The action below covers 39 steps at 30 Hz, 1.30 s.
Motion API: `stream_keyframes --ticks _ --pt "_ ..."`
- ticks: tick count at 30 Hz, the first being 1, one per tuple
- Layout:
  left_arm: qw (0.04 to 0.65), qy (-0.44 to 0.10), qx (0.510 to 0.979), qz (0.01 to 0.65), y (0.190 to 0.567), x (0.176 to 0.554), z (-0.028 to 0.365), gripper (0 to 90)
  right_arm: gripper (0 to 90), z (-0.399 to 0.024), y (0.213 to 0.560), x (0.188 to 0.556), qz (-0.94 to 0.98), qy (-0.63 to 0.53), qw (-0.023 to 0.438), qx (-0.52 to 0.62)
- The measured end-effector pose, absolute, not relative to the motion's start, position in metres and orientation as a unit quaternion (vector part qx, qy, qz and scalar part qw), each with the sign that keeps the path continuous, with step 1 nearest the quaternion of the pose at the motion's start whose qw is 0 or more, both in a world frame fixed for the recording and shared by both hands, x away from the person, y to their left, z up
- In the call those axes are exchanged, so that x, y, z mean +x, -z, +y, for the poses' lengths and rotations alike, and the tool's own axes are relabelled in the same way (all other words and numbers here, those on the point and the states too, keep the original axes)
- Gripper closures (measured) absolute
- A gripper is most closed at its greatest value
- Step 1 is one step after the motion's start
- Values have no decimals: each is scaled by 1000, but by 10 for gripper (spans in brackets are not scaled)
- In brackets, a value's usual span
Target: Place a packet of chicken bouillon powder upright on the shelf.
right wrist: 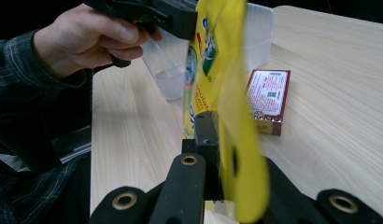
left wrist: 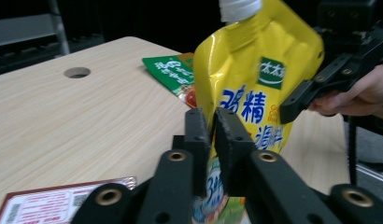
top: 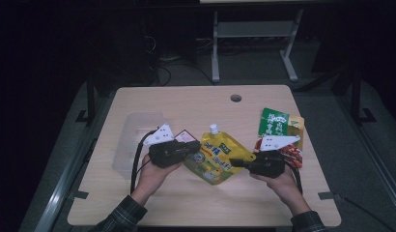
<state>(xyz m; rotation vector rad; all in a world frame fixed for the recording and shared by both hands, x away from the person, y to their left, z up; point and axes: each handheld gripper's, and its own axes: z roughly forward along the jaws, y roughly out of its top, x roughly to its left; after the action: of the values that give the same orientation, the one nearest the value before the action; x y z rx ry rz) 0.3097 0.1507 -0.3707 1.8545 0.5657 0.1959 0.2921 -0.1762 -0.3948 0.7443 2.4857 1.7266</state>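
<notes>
Here, the left gripper (top: pixel 193 150) is held low over the wooden table (top: pixel 152 203), its jaws clamped on one edge of a yellow spouted pouch (top: pixel 217 157). The pouch is lifted between both grippers above the table's middle. The right gripper (top: pixel 237 162) is pinched on the opposite edge. Green and red packets (top: pixel 278 126) are seen at right, a dark floor beyond.

A pale wooden counter (top: pixel 196 104) with a round cable hole (top: pixel 235 98) stands on grey floor (top: pixel 360 159). Behind it, a white metal frame (top: pixel 254 36) sits in a dark room.
</notes>
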Motion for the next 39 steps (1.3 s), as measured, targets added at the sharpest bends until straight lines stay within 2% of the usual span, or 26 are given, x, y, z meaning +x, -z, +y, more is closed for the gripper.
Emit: stream_keyframes --ticks 4,12,24,31,39 --pt "552 -90 793 242 368 305 154 644 900 -182 390 291 790 -564 14 240" --pt "512 -90 824 227 373 284 158 429 900 -188 375 291 786 -570 20 241" --pt "465 -56 855 221 408 251 165 263 900 -170 357 307 797 -546 30 255" --pt "453 -60 865 208 420 237 164 153 900 -149 340 321 805 -532 38 259" --pt "447 -58 870 199 428 235 157 131 900 -123 322 335 810 -529 41 250"
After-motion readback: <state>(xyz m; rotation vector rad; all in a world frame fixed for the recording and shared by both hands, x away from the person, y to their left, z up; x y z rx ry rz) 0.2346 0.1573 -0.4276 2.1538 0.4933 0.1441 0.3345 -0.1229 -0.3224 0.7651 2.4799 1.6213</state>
